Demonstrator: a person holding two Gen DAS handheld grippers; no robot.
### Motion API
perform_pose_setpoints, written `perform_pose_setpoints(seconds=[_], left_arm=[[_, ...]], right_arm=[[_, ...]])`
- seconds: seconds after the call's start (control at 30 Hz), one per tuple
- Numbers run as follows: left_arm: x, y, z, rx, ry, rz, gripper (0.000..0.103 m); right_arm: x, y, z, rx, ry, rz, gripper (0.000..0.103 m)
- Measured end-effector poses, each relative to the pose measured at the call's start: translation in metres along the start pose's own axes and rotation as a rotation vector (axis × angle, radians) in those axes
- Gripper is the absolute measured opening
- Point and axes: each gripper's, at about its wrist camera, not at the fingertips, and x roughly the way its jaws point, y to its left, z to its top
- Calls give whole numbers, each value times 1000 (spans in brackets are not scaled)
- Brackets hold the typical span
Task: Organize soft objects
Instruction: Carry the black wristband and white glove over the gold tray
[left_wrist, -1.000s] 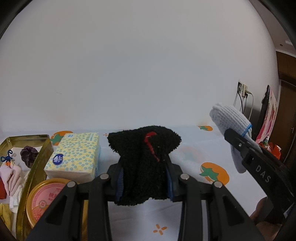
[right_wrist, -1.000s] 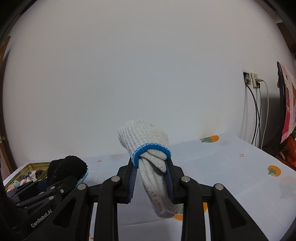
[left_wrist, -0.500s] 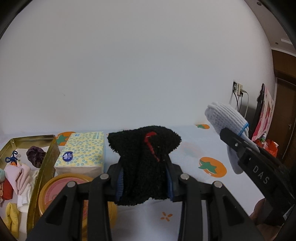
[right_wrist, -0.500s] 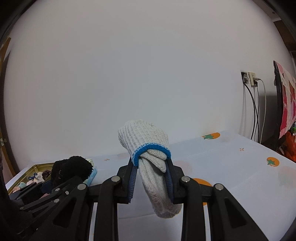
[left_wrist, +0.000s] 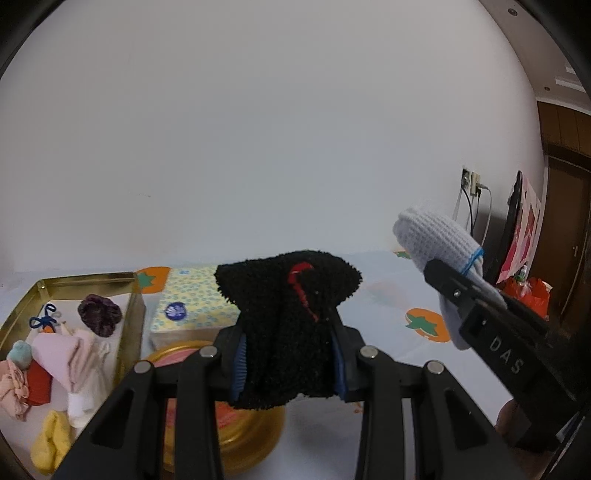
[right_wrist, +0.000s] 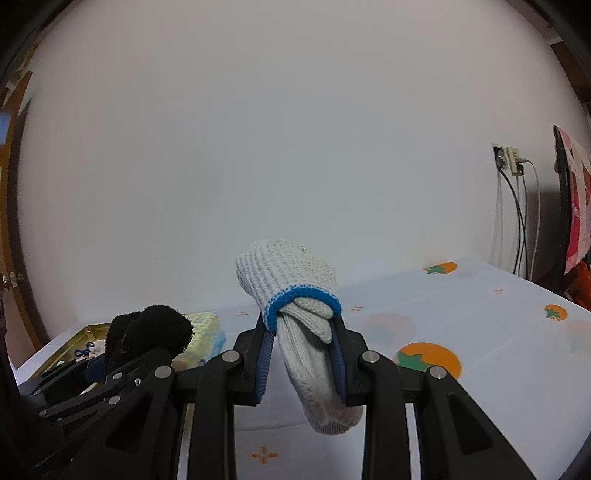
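Observation:
My left gripper (left_wrist: 288, 354) is shut on a black fuzzy sock (left_wrist: 288, 321) with a red mark, held above the table. My right gripper (right_wrist: 301, 354) is shut on a rolled white knit glove (right_wrist: 295, 306) with a blue cuff edge. In the left wrist view the glove (left_wrist: 432, 240) and right gripper sit to the right. In the right wrist view the black sock (right_wrist: 147, 332) sits at lower left. A gold tin tray (left_wrist: 133, 310) at the left holds several soft items: a purple scrunchie (left_wrist: 99, 314), pink cloth (left_wrist: 62, 354), a yellow piece (left_wrist: 51, 443).
A yellow patterned tissue pack (left_wrist: 192, 306) lies right of the tray, with a round gold tin (left_wrist: 229, 432) in front of it under my left gripper. The tablecloth (right_wrist: 480, 314) has orange fruit prints. A wall socket with cables (right_wrist: 509, 166) is at the far right.
Both grippers have shifted left and tilted down slightly, still holding their items. The tray and round tin show more fully in the left wrist view.

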Motion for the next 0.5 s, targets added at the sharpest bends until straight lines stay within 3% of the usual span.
perform_pose_setpoints(seconds=[0.5], left_arm=[[-26,54,9,-23,-59,39,35]], right_arm=[[2,51,-1,54,-19,133,31]])
